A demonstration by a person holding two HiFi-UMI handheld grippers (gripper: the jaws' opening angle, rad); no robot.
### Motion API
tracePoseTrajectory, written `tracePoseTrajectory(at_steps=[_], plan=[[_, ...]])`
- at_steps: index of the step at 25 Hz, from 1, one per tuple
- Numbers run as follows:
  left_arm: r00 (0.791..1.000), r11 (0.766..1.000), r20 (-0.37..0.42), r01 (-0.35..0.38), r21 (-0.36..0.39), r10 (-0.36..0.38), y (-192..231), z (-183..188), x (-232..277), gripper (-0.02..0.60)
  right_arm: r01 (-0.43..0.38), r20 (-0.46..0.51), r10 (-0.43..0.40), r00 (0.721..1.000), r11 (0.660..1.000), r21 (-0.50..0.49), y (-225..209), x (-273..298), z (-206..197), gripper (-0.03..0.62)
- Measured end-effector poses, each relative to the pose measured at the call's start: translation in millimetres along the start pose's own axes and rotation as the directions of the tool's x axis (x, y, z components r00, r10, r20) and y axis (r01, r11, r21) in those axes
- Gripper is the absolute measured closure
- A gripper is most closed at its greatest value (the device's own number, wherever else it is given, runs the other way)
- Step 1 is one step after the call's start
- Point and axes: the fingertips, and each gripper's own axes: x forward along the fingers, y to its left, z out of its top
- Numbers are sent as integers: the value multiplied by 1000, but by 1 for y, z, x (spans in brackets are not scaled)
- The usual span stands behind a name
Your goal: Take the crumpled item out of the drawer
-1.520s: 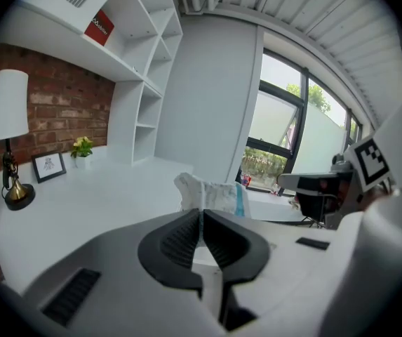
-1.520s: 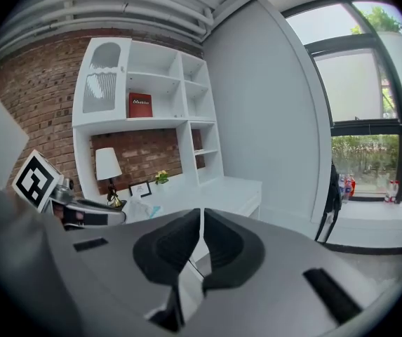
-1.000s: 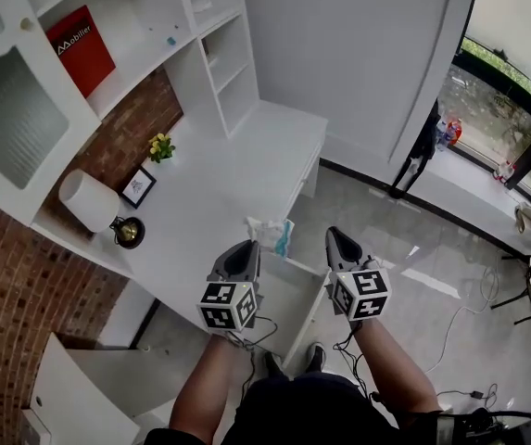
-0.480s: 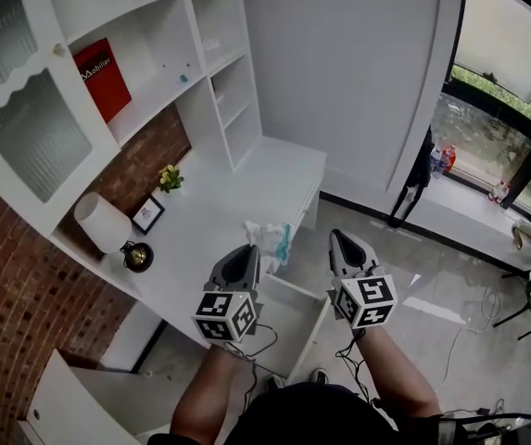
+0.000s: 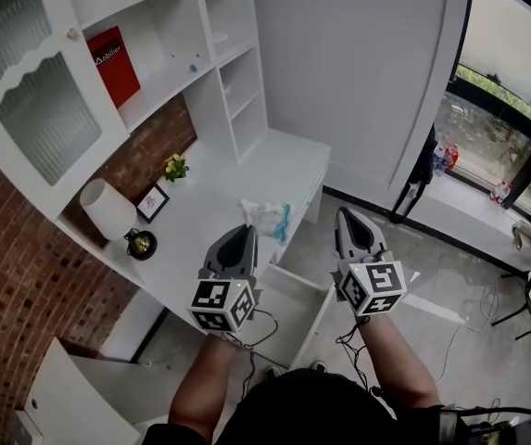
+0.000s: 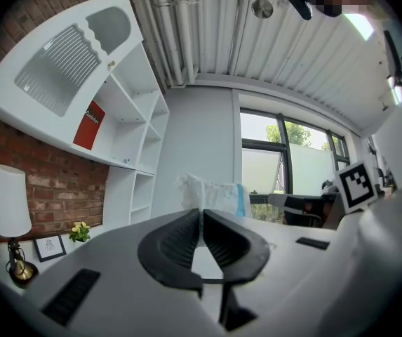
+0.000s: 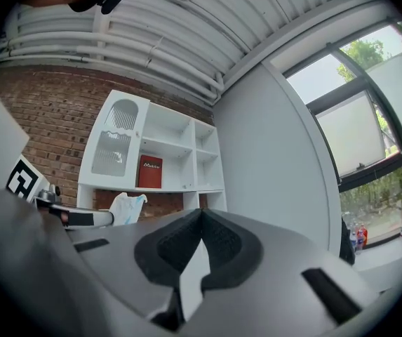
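The crumpled item (image 5: 267,220), a white wad with a blue edge, hangs in the air above the desk's front edge. My left gripper (image 5: 243,232) is shut on it, and it sticks up just past the jaw tips in the left gripper view (image 6: 213,193). The right gripper view shows the wad (image 7: 126,207) at the end of the left gripper. My right gripper (image 5: 347,217) is held up beside the left one, shut with nothing in it (image 7: 201,213). Below and between the two grippers the white drawer (image 5: 288,297) stands pulled out of the desk.
On the white desk (image 5: 211,191) stand a lamp (image 5: 107,208), a brass ornament (image 5: 141,244), a framed picture (image 5: 154,202) and yellow flowers (image 5: 175,167). White shelves with a red book (image 5: 117,58) rise behind. Grey floor and a window lie to the right.
Both grippers have come up a little and moved slightly apart. The crumpled item has stayed at the left gripper's tips throughout.
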Motion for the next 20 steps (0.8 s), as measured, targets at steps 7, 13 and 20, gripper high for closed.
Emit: tracePoseTrajectory(at_steps=[7,13,20], plan=[[1000,1000,6,-6,-18,6,9,0,-4,557,-37,25,38,999,999,-35,17,6,4,594],[1000,1000,2,-21,-20,21,21,-6,-5,557,-44,-5,44,999,999,-30,24,13,-5,594],[1000,999,-2,-14,-37,14,19,-11,2,557,-31,-17,30,999,999,-37,15,12,-6,594]])
